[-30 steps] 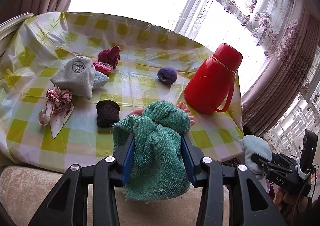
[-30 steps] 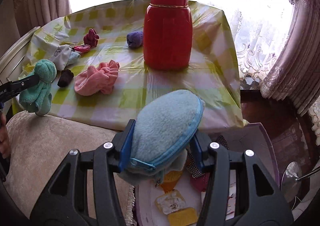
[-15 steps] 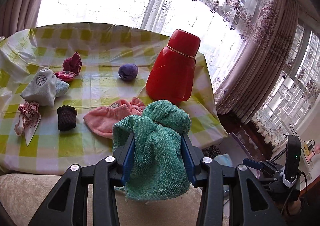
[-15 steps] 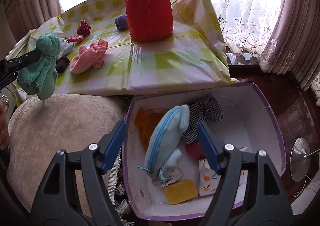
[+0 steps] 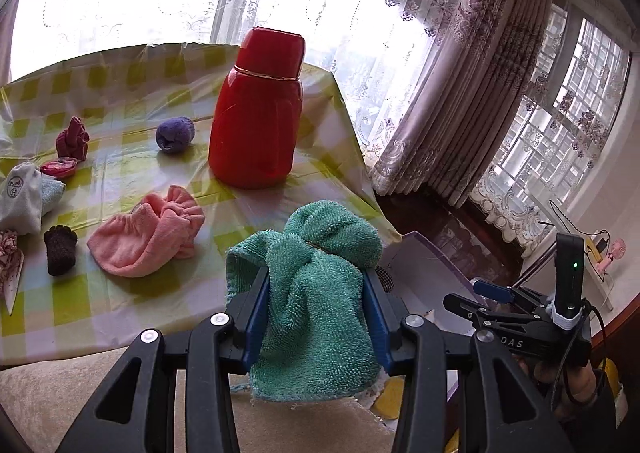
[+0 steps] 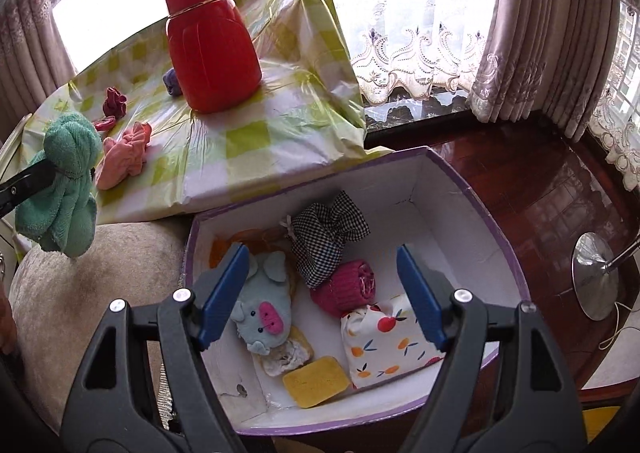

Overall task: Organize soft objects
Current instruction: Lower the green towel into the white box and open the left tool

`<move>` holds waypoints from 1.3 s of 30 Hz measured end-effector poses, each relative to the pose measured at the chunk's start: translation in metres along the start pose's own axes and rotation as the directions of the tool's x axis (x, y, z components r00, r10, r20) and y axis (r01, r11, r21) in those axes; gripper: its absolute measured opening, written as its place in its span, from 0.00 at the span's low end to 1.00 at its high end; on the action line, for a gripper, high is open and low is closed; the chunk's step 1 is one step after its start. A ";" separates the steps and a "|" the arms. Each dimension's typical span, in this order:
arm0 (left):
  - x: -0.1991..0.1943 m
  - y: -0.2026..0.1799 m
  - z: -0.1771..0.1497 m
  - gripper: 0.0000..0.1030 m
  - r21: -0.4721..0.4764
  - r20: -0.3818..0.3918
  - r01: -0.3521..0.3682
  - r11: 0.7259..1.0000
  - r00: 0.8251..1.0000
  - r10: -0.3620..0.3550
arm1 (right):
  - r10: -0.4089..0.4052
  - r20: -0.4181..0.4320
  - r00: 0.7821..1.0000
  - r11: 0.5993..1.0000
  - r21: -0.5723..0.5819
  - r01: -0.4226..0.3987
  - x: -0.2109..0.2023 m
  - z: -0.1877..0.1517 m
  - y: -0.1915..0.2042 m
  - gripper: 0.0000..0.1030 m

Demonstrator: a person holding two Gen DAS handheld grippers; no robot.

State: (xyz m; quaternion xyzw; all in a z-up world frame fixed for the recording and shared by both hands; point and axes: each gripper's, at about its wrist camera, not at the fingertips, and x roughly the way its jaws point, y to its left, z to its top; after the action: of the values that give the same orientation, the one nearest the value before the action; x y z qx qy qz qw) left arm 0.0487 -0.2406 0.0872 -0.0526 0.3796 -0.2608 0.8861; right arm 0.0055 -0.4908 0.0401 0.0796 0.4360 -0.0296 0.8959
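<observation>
The left gripper (image 5: 316, 317) is clamped on a green towel (image 5: 316, 293), its blue pads pressed into the cloth from both sides while the knotted top bulges above them and the loose end hangs below. The right gripper (image 6: 324, 293) is spread wide and holds nothing, hovering over the open purple-rimmed box (image 6: 460, 189). In the box, at 9 o'clock from that gripper's centre, the blue pig pouch (image 6: 264, 309) lies just beside the left blue pad; whether they touch I cannot tell. A checked cloth bundle (image 6: 324, 241) sits at 12 o'clock, a rolled magenta cloth (image 6: 346, 287) just right of centre, a fruit-print pouch (image 6: 384, 341) at 4 o'clock, and a yellow sponge (image 6: 316, 381) at 6 o'clock. On the checked worktop (image 5: 120, 293) in the left wrist view, a pink cloth (image 5: 152, 237) lies at 10 o'clock from the towel, a red flask (image 5: 260, 117) at 12 o'clock, and a purple sock ball (image 5: 174, 135) to its left.
</observation>
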 end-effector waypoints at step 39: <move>0.013 0.009 -0.008 0.68 -0.094 -0.054 0.062 0.994 0.996 -0.067 | 0.067 0.051 0.996 0.998 -0.017 -0.066 -0.009 0.016 0.024 0.78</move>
State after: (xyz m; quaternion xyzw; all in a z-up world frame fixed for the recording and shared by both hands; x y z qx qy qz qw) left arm 0.0544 -0.2385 0.0702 -0.0982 0.4146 -0.2728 0.8626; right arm 0.0154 -0.4700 0.0600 0.0866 0.4103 0.0016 0.9078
